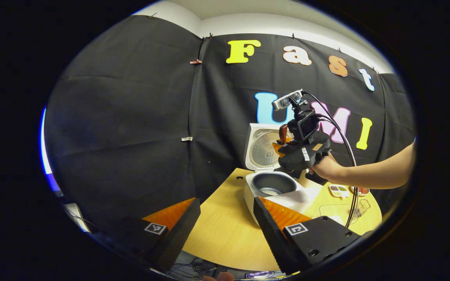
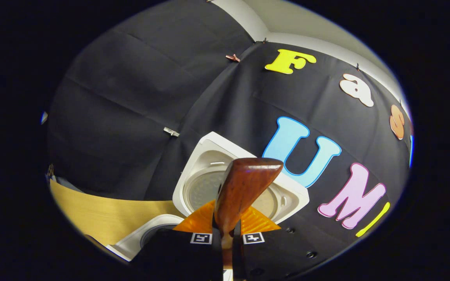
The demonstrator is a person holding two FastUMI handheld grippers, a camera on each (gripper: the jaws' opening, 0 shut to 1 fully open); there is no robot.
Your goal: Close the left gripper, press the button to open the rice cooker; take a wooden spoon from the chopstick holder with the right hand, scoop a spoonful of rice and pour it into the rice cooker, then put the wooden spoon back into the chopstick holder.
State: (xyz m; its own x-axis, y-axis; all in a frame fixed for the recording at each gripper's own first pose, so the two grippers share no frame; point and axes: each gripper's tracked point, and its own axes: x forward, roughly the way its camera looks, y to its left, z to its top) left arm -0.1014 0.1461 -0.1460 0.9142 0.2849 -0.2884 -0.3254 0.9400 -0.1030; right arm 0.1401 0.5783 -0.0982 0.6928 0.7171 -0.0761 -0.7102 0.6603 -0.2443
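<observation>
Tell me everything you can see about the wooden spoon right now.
The wooden spoon is dark reddish-brown, glossy wood with a broad, rounded bowl end. It stands upright, its handle pinched between the right gripper's fingers, bowl end raised in front of the rice cooker's open lid. In the left gripper view it is a brown sliver above the open pot. Any rice on it cannot be made out.
</observation>
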